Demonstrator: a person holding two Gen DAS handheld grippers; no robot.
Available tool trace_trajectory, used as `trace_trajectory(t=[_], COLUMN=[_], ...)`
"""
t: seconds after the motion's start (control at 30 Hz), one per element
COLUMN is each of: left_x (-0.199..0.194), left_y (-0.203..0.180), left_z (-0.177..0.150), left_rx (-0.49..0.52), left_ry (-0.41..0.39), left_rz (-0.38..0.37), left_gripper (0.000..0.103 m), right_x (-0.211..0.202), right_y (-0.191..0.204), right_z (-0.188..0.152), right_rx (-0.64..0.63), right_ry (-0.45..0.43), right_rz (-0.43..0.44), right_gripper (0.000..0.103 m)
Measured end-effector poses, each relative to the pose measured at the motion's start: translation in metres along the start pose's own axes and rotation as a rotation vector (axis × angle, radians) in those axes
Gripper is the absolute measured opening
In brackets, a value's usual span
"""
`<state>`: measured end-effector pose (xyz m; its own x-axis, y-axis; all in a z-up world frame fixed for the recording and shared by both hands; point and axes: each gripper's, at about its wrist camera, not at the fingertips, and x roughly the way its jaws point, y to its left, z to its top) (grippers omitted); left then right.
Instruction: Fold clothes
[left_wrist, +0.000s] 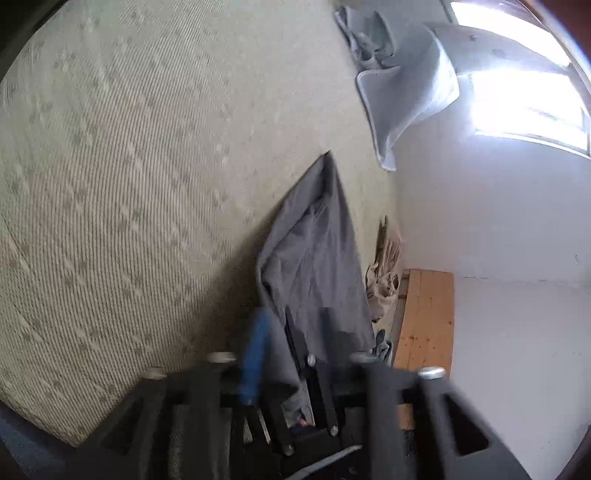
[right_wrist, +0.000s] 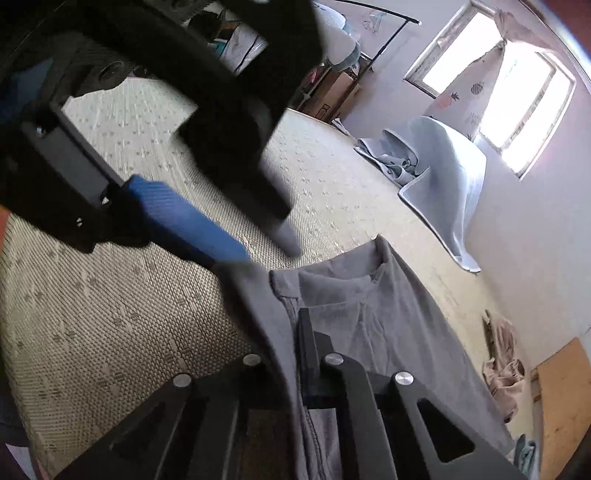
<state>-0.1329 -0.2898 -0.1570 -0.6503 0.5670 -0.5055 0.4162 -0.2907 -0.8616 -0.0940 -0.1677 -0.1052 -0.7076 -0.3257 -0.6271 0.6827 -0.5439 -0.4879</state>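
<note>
A grey shirt (left_wrist: 314, 258) lies on a patterned beige mattress (left_wrist: 129, 184), its collar (right_wrist: 373, 273) toward the far side in the right wrist view. My right gripper (right_wrist: 297, 332) is shut on the grey shirt (right_wrist: 388, 314) at its left edge, and cloth hangs down between the fingers. My left gripper (right_wrist: 266, 251) is above and left of it, open, with its blue fingertip (right_wrist: 221, 240) at the shirt's edge. In the left wrist view, motion blurs the left gripper (left_wrist: 306, 336); the shirt hangs loose between its spread fingers, beside the blue finger (left_wrist: 255, 350).
A pale blue blanket (right_wrist: 443, 184) is heaped at the mattress's far right under a bright window (right_wrist: 517, 103). A crumpled beige cloth (right_wrist: 502, 362) lies at the right edge by a wooden board (right_wrist: 561, 398). Boxes and a clothes rail (right_wrist: 332, 88) stand beyond the mattress (right_wrist: 110, 314).
</note>
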Motion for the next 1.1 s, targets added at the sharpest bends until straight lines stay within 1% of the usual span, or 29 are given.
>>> trace_trajectory(t=[0.07, 0.13, 0.2, 0.27, 0.3, 0.37, 0.4, 0.5, 0.57, 0.63, 0.7, 0.83, 0.97, 1.03, 1.07, 1.1], left_x=[0.0, 0.017, 0.024, 0.031, 0.039, 0.043, 0.043, 0.074, 0.093, 0.118, 0.133, 0.158, 0.177, 0.183, 0.185, 0.189], left_y=[-0.003, -0.009, -0.018, -0.034, -0.043, -0.057, -0.062, -0.08, -0.082, -0.08, -0.078, -0.088, -0.103, -0.104, -0.104, -0.103], left_z=[0.011, 0.022, 0.03, 0.038, 0.044, 0.049, 0.05, 0.069, 0.083, 0.098, 0.107, 0.119, 0.138, 0.146, 0.148, 0.15], left_rx=[0.002, 0.002, 0.028, 0.087, 0.129, 0.2, 0.235, 0.321, 0.341, 0.327, 0.3, 0.325, 0.351, 0.353, 0.352, 0.35], left_ry=[0.0, 0.032, 0.073, 0.125, 0.151, 0.19, 0.212, 0.237, 0.257, 0.271, 0.288, 0.304, 0.279, 0.264, 0.261, 0.267], left_rz=[-0.014, -0.032, -0.028, -0.012, -0.007, -0.003, 0.001, 0.039, 0.074, 0.1, 0.082, 0.08, 0.065, 0.071, 0.079, 0.095], left_gripper=[0.073, 0.073, 0.075, 0.075, 0.075, 0.075, 0.075, 0.075, 0.075, 0.075, 0.075, 0.075, 0.074, 0.065, 0.05, 0.039], right_x=[-0.005, -0.011, -0.016, -0.022, -0.025, -0.035, -0.038, -0.048, -0.055, -0.063, -0.071, -0.076, -0.081, -0.083, -0.083, -0.083], right_y=[-0.006, -0.013, -0.023, -0.034, -0.035, -0.03, -0.034, -0.045, -0.05, -0.054, -0.06, -0.074, -0.08, -0.081, -0.082, -0.082], right_z=[0.002, 0.003, 0.004, 0.005, 0.007, 0.008, 0.009, 0.012, 0.012, 0.013, 0.013, 0.014, 0.014, 0.013, 0.012, 0.011], right_rx=[0.019, 0.044, 0.075, 0.105, 0.114, 0.139, 0.151, 0.182, 0.198, 0.211, 0.221, 0.237, 0.24, 0.236, 0.233, 0.231], right_ry=[-0.01, -0.02, -0.032, -0.048, -0.055, -0.067, -0.073, -0.091, -0.1, -0.11, -0.122, -0.135, -0.146, -0.151, -0.151, -0.151], right_rz=[0.014, 0.026, 0.036, 0.042, 0.043, 0.051, 0.054, 0.064, 0.071, 0.074, 0.076, 0.073, 0.077, 0.08, 0.085, 0.09], right_gripper=[0.003, 0.003, 0.003, 0.003, 0.003, 0.003, 0.003, 0.003, 0.003, 0.003, 0.003, 0.003, 0.003, 0.003, 0.003, 0.003])
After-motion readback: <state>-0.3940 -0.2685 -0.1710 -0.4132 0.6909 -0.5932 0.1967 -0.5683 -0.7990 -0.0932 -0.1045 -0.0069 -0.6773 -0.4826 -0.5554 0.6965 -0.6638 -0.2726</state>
